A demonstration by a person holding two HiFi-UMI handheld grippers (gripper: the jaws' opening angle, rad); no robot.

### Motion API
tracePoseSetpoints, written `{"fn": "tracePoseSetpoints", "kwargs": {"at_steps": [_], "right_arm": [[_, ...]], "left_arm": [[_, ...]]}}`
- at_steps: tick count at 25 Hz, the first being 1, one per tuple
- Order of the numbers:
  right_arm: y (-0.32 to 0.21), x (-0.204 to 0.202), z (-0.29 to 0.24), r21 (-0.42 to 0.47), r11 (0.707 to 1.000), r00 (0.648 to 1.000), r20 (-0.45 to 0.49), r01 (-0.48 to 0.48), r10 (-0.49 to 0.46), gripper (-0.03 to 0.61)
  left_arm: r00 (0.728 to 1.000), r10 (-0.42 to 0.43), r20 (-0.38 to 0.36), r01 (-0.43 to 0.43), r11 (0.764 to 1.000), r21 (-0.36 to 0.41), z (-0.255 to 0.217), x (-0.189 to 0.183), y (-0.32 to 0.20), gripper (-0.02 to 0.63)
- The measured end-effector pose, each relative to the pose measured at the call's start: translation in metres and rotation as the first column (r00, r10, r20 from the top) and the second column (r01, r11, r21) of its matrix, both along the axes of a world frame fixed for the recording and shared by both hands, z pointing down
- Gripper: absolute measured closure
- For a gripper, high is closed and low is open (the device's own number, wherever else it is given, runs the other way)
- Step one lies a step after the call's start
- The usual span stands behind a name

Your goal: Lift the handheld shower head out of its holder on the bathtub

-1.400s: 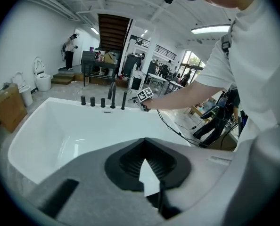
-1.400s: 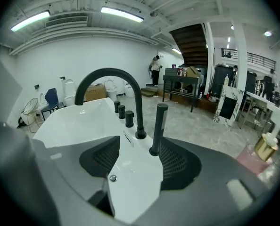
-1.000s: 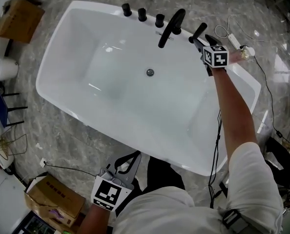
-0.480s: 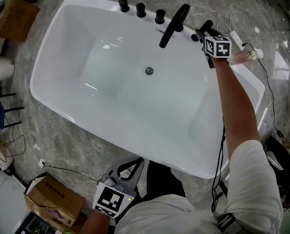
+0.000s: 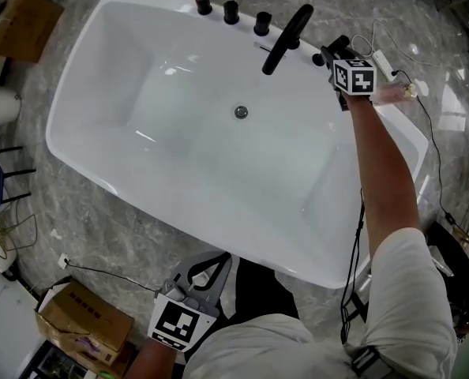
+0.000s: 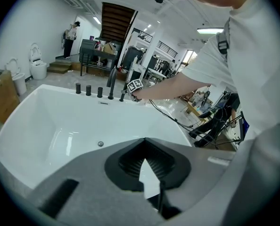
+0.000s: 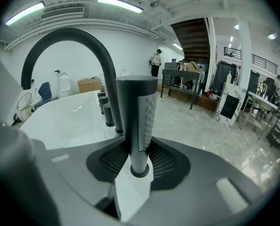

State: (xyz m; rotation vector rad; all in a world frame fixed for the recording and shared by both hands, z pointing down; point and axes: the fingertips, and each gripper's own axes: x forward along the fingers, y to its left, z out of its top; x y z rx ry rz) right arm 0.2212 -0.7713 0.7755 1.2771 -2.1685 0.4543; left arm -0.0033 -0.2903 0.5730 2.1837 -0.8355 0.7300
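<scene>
The white bathtub [image 5: 84, 85] fills most of the head view. Along its far rim, at about 12 o'clock, stand three black knobs [image 5: 231, 11] and a tall curved black tap [image 5: 286, 38]. The shower head [image 5: 335, 47] is a black stick on the same rim, just past the tap at about 1 o'clock.

The right gripper [image 5: 339, 56] is reaching out to it. In the right gripper view the shower head stands straight up between the two jaws. The jaws are closing on it, and the ribbed pads [image 7: 162, 160] look to be touching it on both sides. At its foot is a dark ring [image 7: 139, 172], which is likely the holder, so it seems to sit in its place.

The left gripper [image 6: 143, 153] waits low at 6 o'clock, near the person's body and well apart from the shower head. Its jaw tips meet and it holds nothing.

So the reaching part looks done, and the grabbing part is almost done. The lifting is not done yet. What is left is to squeeze the shower head tight and pull it straight up out of the ring. The tap is just beside it, so the lift should keep clear of that.
</scene>
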Motion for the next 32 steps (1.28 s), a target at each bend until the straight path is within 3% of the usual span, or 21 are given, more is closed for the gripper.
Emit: {"fn": "tracePoseSetpoints", "kwargs": {"at_steps": [16,32], "right_arm": [[0.017,-0.002,-0.06,0.073,0.997,1.0,0.015,-0.018,0.016,0.433],[0.06,0.003,-0.158,0.173,0.984,0.999,0.03,-0.029,0.024,0.433]], "left_arm": [[1.0,0.008,-0.015,-0.007,0.998,0.061,-0.021,-0.008,0.004,0.607],[0.997,0.062,-0.037,-0.057,0.99,0.132,-0.064,-0.006,0.026,0.607]]}}
